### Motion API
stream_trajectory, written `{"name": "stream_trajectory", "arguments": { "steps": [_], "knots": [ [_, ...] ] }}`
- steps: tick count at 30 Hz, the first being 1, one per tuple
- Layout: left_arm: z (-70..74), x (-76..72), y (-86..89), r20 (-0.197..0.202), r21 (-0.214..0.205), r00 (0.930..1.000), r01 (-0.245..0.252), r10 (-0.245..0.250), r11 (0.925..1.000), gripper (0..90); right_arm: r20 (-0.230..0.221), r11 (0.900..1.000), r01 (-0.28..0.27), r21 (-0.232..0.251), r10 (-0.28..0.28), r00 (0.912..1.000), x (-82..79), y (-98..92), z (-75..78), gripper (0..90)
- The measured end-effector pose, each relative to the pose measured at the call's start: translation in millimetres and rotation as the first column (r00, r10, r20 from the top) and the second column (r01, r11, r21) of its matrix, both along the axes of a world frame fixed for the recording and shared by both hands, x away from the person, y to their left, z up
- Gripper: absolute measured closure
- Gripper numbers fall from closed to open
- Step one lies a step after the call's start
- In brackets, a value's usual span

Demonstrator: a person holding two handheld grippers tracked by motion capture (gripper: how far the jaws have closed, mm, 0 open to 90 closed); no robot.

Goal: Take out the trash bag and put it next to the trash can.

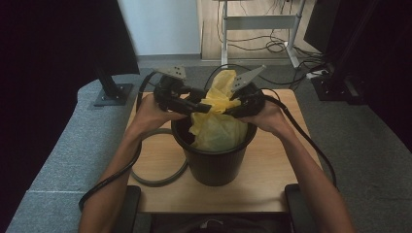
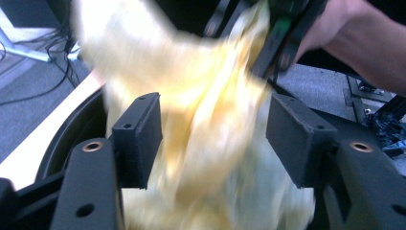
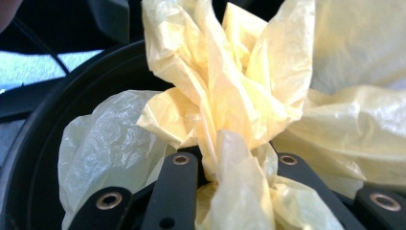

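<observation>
A yellow plastic bag (image 1: 216, 124) stands bunched up out of a black bin (image 1: 214, 165) on the wooden table (image 1: 272, 179). My left gripper (image 1: 204, 108) reaches in from the left at the bag's neck. In the left gripper view its jaws stand apart around the blurred bag (image 2: 206, 96) without pressing on it, above the bin's rim (image 2: 72, 129); the left gripper (image 2: 215, 134) is open. My right gripper (image 1: 232, 108) comes in from the right. In the right gripper view it (image 3: 230, 163) is shut on a gathered fold of the bag (image 3: 230, 81), inside the bin (image 3: 43, 120).
A grey ring (image 1: 158, 180) lies flat on the table left of the bin. A monitor stand (image 1: 112, 92) sits at the table's far left corner. Black cables trail from both grippers over the table's edges. Desk legs and floor cables lie beyond.
</observation>
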State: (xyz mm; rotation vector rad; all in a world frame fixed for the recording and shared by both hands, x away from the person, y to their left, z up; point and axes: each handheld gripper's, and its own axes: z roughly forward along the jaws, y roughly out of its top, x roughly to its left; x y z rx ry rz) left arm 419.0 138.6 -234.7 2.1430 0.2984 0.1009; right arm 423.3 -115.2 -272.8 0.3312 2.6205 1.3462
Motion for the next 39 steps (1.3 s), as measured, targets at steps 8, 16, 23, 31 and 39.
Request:
{"name": "stream_trajectory", "arguments": {
  "steps": [8, 16, 23, 31, 39],
  "knots": [
    [-23.2, 12.4, 21.2, -0.035, 0.053, 0.9973, -0.062, 0.064, 0.9966, 29.0, 0.018, 0.9978, 0.01, 0.065, -0.011, 0.9998, -4.7, -22.6, 15.2, 78.9],
    [-42.5, 26.5, 4.7, -0.05, 0.13, 0.9953, -0.075, 0.082, 0.9886, 41.1, 0.015, 0.9947, -0.029, 0.098, 0.027, 0.9995, -9.0, -27.4, 21.1, 78.9],
    [-32.2, 14.8, -0.9, -0.009, 0.103, 0.9983, -0.057, 0.058, 0.993, 86.2, -0.014, 0.9996, -0.008, 0.026, 0.009, 0.9999, -3.6, -17.6, 12.3, 78.7],
    [-20.6, 4.4, -11.2, 0.008, 0.061, 1.0, -0.004, 0.004, 0.9981, 85.8, -0.048, 0.9989, -0.014, -0.046, 0.012, 0.9988, 2.8, 10.7, -7.5, 54.0],
    [-18.6, -2.4, -31.5, 0.003, 0.045, 0.9972, 0.075, -0.075, 0.9962, 84.5, -0.057, 0.9991, -0.026, -0.034, 0.024, 0.9981, 1.2, 32.1, -4.3, 32.7]
  ]
}}
